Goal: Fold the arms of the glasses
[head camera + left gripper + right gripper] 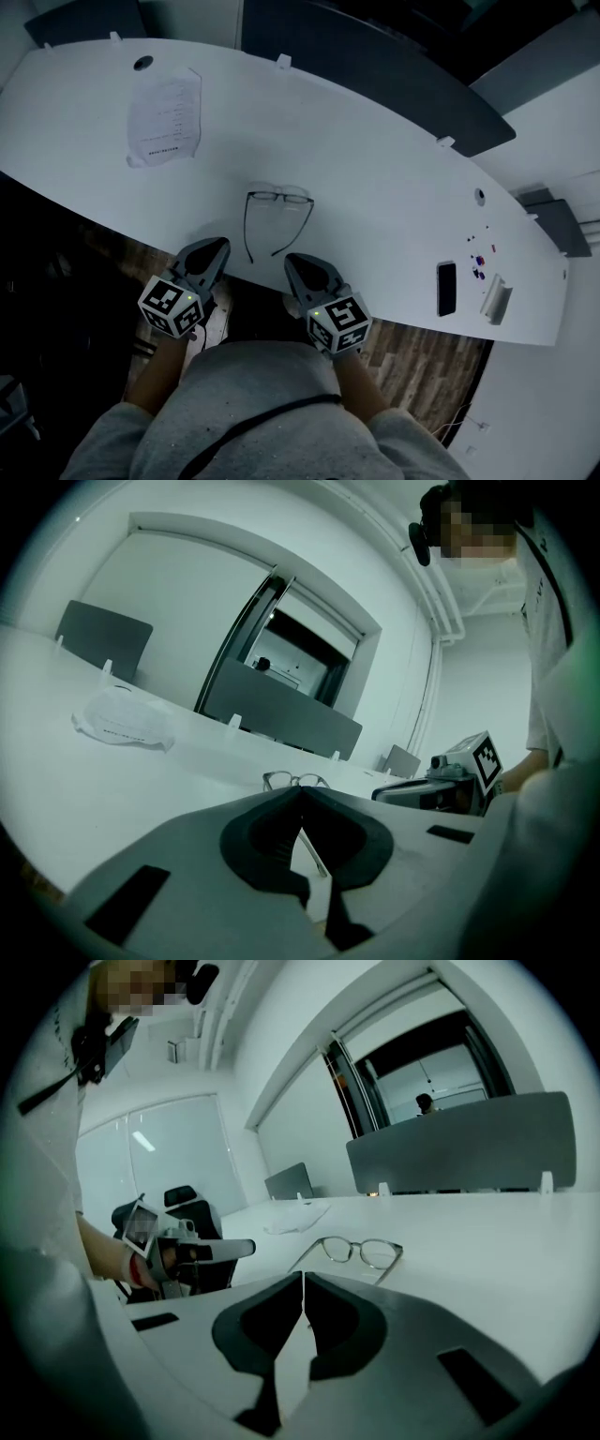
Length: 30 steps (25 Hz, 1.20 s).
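Grey sweatshirt (253, 403) on the person wearing the rig: closest to the lens, bottom of head view, well short of the glasses.

1. Left gripper (217, 247). Pos.: near the glasses' left arm tip, on the person's side, over the table edge. Cond.: jaws pressed fully together, nothing btwn them. I log it as empty.
2. Right gripper (296, 262). Pos.: just beside the glasses' right arm tip, also at the table edge. Cond.: jaws closed tip to tip, nothing held. I can't tell contact w/ the arm tip from any view.
3. Glasses (278, 196), dark thin frame, clear lenses. Lying on the white table (375, 169), lenses on the far side from the person. Both arms unfolded, pointing back toward the grippers.
4. Printed sheet (166, 117), crumpled. Pos.: well beyond the glasses, to their left.
5. Black phone (446, 288), flat. Pos.: well to the glasses' right, near the table edge.
6. Small silvery object (495, 300), just beyond the phone, on its side away from the glasses. Type: I can't make it out.
7. Dark partition panels (375, 66). Pos.: along the table's far edge, well behind the glasses.
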Each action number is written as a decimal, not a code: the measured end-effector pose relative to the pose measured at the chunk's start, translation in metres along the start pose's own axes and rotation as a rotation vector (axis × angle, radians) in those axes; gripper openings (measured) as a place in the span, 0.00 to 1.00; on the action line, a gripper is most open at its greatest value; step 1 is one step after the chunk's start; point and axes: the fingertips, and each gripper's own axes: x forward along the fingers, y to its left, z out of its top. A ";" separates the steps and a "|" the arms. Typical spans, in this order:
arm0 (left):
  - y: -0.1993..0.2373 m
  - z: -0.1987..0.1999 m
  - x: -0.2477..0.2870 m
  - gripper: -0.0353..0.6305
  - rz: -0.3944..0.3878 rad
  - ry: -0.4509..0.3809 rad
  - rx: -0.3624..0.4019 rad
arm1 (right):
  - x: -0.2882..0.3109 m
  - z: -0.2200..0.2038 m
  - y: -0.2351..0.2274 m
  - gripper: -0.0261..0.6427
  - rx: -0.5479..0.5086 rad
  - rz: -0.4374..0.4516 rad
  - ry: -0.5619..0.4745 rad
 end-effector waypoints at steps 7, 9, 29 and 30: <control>0.016 -0.002 0.023 0.08 0.019 0.023 -0.028 | 0.005 0.006 -0.032 0.07 -0.392 0.033 0.198; 0.019 -0.002 0.028 0.08 0.022 0.029 -0.032 | 0.007 0.003 -0.041 0.20 -0.493 0.062 0.271; 0.040 -0.005 0.060 0.08 0.060 0.064 -0.061 | 0.065 0.001 -0.106 0.47 -1.036 0.314 0.747; 0.040 -0.005 0.061 0.08 0.058 0.068 -0.059 | 0.068 0.001 -0.106 0.47 -1.038 0.335 0.767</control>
